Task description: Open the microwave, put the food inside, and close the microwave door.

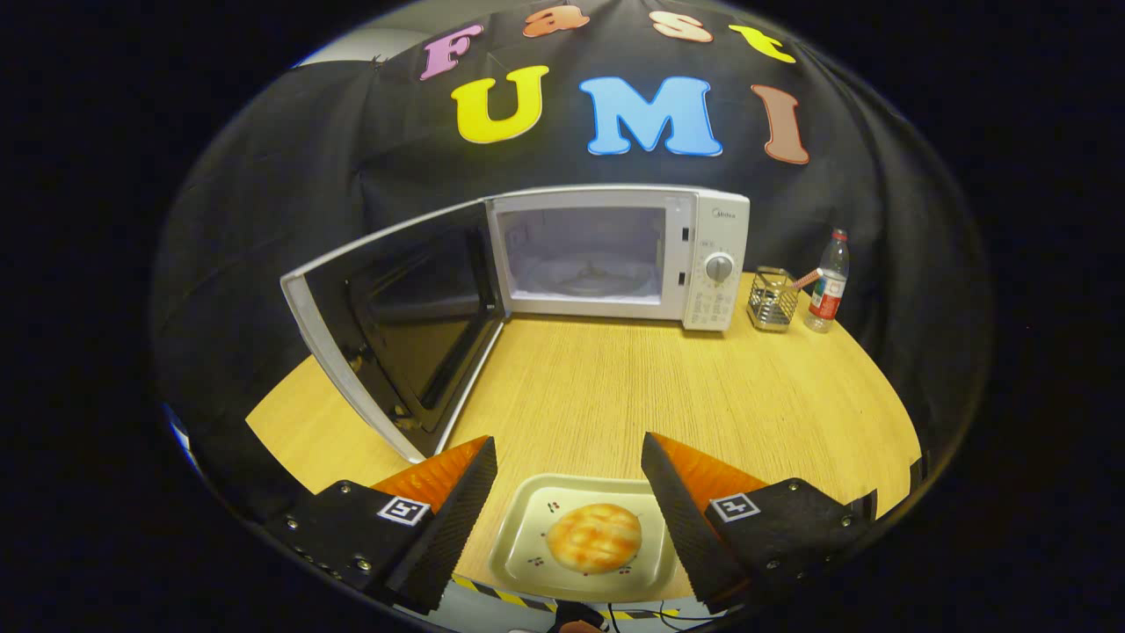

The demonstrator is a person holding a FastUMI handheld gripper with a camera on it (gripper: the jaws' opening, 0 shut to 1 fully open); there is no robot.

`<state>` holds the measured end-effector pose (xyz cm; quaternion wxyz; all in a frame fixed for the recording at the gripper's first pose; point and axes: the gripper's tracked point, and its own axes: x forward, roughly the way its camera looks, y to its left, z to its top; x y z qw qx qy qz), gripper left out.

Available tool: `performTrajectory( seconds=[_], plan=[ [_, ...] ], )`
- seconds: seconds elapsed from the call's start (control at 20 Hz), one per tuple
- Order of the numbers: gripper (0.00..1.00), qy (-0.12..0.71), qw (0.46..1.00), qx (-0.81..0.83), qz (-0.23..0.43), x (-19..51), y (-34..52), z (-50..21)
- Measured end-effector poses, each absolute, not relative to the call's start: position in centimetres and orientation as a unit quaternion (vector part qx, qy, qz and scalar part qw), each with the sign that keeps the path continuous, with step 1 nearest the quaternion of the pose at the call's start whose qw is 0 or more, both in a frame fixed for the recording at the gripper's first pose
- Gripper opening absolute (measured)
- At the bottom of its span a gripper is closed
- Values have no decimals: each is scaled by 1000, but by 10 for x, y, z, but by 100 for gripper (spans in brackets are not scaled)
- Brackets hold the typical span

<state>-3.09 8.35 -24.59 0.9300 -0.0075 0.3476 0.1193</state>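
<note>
Since the white microwave point(615, 255) already stands with its door point(395, 325) swung wide, I judge step 1 done & the pickup is what's in hand. My fingers point(569, 483) are spread wide, gripping nothing, hovering above the near edge of the light wooden bench point(615, 387). Between them, a bit lower, sits the pale rectangular tray point(527, 536) w/ the round golden bun point(594, 537) resting roughly mid-tray; tray is well apart from the microwave, straight out in front of its cavity. Door hangs off the microwave's left side and reaches toward me, its free edge near my left finger.

How I'd do the pickup: the bun looks soft, so I'd rather pinch the tray rim than squeeze the food. Drop straight down, close on one tray edge, lift level so the bun doesn't slide. Then carry fwd toward the cavity, staying right of the door so I don't knock it. Glass turntable point(587, 280) inside looks bare, so there's room to set the tray flat.

Wire mesh holder point(772, 299) and clear plastic bottle w/ red cap point(828, 281) stand right of the microwave, out of my path.
</note>
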Motion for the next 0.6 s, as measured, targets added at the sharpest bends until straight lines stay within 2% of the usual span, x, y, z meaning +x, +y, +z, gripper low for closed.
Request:
performTrajectory(
  seconds=[0.2, 0.6],
  plan=[
    [100, 410, 904, -8, 118, -49, 76, -277],
    [100, 480, 871, -40, 100, -66, 64, -322]
  ],
)
